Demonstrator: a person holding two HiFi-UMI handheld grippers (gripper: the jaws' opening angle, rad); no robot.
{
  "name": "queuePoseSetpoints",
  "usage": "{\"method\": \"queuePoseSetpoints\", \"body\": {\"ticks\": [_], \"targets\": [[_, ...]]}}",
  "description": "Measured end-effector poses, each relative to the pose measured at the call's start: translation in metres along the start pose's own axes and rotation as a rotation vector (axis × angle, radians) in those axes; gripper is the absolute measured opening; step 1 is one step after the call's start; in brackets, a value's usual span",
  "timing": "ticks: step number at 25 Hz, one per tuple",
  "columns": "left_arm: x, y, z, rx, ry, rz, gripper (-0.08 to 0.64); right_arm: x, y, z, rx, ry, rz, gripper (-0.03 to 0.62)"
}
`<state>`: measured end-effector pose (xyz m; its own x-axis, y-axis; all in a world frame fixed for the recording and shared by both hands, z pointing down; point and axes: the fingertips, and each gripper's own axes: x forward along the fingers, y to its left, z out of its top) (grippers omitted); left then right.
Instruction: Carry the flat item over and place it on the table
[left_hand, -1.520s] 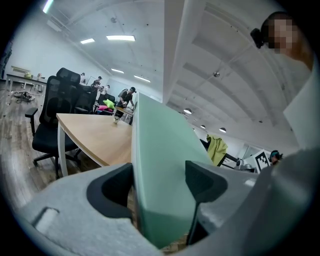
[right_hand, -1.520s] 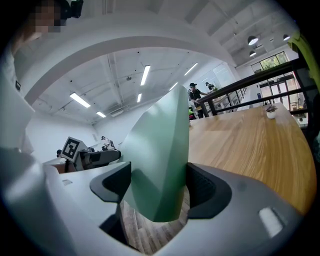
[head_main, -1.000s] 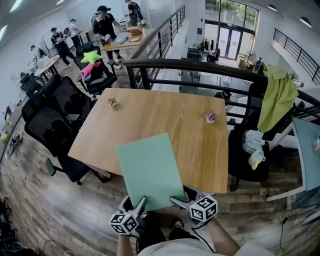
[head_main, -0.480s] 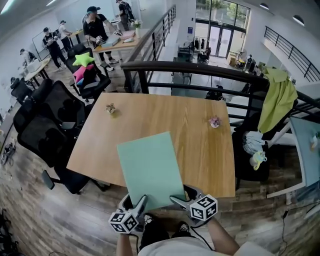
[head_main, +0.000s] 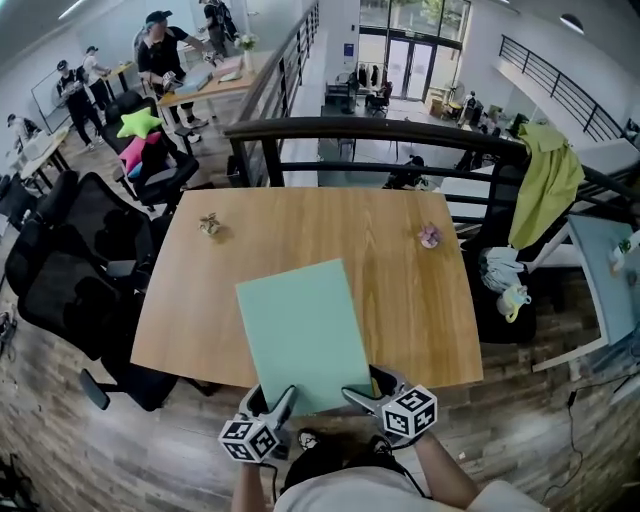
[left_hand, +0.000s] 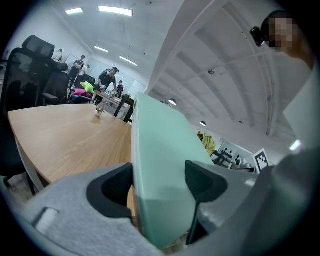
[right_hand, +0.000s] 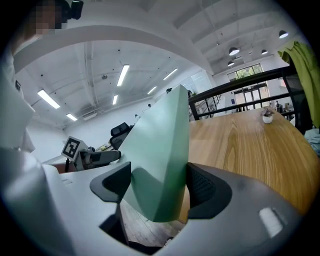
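Note:
A pale green flat board (head_main: 300, 335) is held by its near edge, its far part over the near side of the wooden table (head_main: 320, 225). My left gripper (head_main: 275, 405) is shut on the board's near left corner and my right gripper (head_main: 362, 398) on its near right corner. The left gripper view has the board (left_hand: 160, 165) edge-on between the left gripper's (left_hand: 159, 182) dark pads, with the tabletop (left_hand: 65, 135) beyond. Seen from the right gripper, the board (right_hand: 162, 150) fills the gap in my right gripper (right_hand: 160, 185), beside the table (right_hand: 250, 140).
Two small potted plants (head_main: 209, 224) (head_main: 429, 236) stand on the table's far part. Black office chairs (head_main: 70, 290) crowd the left side. A dark railing (head_main: 370, 130) runs behind the table. At the right a chair holds a green cloth (head_main: 545, 185). People stand far back left.
The table has come closer and the board now reaches further over its near edge. Both grippers keep the same hold on the board.

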<state>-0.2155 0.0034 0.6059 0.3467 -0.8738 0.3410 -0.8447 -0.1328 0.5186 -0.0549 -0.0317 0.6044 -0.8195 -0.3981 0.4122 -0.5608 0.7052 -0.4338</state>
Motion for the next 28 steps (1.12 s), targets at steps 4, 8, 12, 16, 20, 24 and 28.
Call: {"method": "queuePoseSetpoints", "body": {"ticks": [4,8,12,16,20,24,28], "targets": [[0.008,0.008,0.007,0.009,0.041,-0.055,0.341,0.004,0.002,0.0,0.035,-0.018,-0.065,0.357],[0.014,0.014,0.011,0.014,0.066,-0.102,0.342,0.005,0.005,-0.001,0.067,-0.033,-0.12,0.357],[0.019,0.015,0.009,0.002,0.085,-0.134,0.342,0.004,0.004,-0.003,0.083,-0.028,-0.152,0.359],[0.028,0.016,0.007,-0.013,0.103,-0.141,0.342,0.005,-0.002,-0.004,0.107,-0.017,-0.167,0.359],[0.04,0.022,0.002,-0.009,0.126,-0.121,0.342,0.013,-0.014,-0.012,0.153,-0.001,-0.16,0.359],[0.049,0.03,0.001,-0.028,0.156,-0.093,0.341,0.024,-0.024,-0.015,0.208,0.017,-0.142,0.359],[0.052,0.04,-0.006,-0.043,0.193,-0.066,0.342,0.033,-0.028,-0.024,0.255,0.045,-0.128,0.359]]}}
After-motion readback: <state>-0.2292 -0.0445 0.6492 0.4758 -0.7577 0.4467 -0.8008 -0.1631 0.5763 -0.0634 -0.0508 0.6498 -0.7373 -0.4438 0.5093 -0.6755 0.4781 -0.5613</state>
